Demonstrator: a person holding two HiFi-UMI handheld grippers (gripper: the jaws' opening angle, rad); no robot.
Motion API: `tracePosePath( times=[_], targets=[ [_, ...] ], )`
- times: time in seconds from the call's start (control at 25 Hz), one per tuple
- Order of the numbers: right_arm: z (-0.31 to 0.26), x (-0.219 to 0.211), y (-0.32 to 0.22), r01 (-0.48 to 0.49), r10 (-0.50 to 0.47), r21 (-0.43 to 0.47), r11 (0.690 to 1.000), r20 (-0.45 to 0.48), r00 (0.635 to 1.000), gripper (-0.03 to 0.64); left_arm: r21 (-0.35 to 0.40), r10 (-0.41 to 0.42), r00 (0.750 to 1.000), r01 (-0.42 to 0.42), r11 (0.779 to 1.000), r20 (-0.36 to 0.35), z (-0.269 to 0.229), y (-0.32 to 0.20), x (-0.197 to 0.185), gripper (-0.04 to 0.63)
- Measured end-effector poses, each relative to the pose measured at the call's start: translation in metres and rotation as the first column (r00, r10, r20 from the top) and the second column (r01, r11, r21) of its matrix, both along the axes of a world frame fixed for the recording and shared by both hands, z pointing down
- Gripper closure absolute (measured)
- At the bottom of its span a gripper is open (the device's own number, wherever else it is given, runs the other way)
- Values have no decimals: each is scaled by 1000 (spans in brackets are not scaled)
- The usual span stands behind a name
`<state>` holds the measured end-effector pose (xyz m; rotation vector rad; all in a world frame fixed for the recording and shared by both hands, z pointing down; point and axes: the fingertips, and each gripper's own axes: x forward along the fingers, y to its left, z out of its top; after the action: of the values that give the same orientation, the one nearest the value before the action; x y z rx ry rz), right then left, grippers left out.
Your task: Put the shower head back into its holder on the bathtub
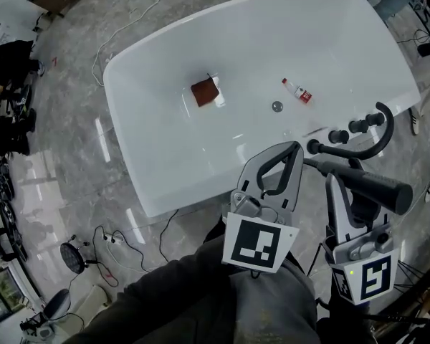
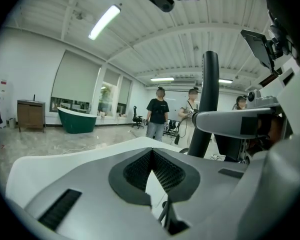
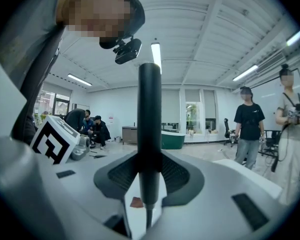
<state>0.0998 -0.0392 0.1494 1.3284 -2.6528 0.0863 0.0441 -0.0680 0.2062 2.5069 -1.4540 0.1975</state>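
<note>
While right tongs (image 1: pixel 335 185) pinch shower head (image 1: pixel 373 185), closed left tongs (image 1: pixel 292 150) hang beside faucet knobs (image 1: pixel 338 136).

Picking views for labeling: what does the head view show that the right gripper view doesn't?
Head view only: small bottle and drain inside the bathtub, black faucet at its edge. Right gripper view only: a green tub and standing people across the room. Both: the shower head clamped in the right tongs, the left gripper's marker cube.
</note>
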Motion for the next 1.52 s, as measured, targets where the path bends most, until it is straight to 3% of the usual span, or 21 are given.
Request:
tracePosePath(
  times=[0.88,1.52],
  targets=[
    [67,12,1,-82,80,-59,995,-31,996,476,-47,50,999,-49,998,1,40,-1,9,592],
    [103,11,1,-83,79,-53,995,-68,995,476,-85,63,998,-62,994,13,66,2,13,592]
  ],
)
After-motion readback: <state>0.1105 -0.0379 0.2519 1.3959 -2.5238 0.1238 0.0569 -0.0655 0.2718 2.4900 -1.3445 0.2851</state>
